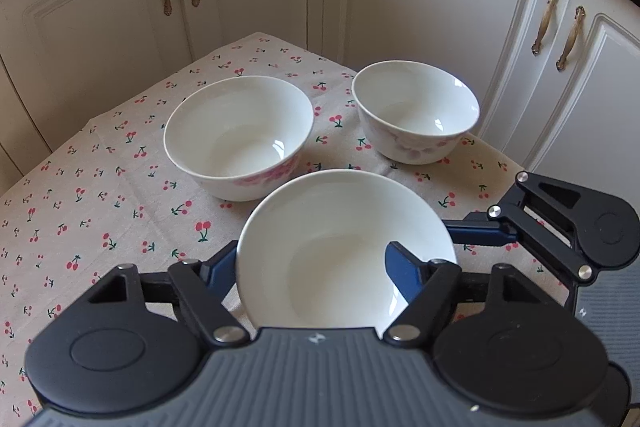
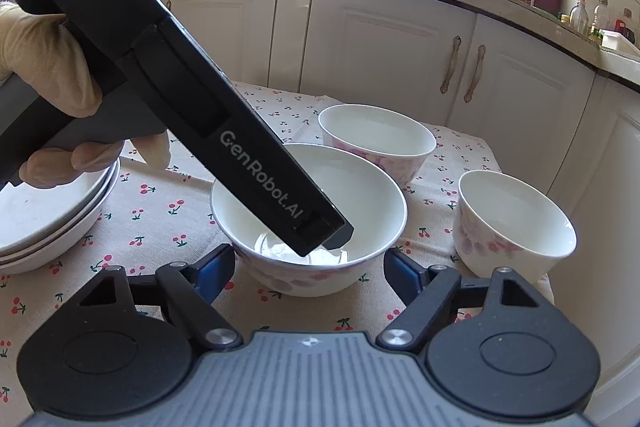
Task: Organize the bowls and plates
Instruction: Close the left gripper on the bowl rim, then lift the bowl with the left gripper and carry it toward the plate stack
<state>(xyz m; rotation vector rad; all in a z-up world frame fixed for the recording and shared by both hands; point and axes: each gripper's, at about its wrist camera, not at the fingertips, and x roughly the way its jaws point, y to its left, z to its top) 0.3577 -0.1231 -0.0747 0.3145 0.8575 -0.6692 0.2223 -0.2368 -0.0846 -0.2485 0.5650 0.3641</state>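
Two printed lines run down your left gripper (image 1: 309, 257): "DAS Data Acquisition System" and "GenRobot.AI". It is closed narrow, one pad outside the flowered bowl's (image 2: 280, 279) rim, one inside. The bowl sits upright, mouth up, between your right gripper's (image 2: 308, 259) pads; whether they press it cannot be told.

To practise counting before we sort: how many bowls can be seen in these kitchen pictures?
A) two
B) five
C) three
C: the right wrist view shows the near bowl, the far bowl and the right bowl, with only a stack of plates besides.
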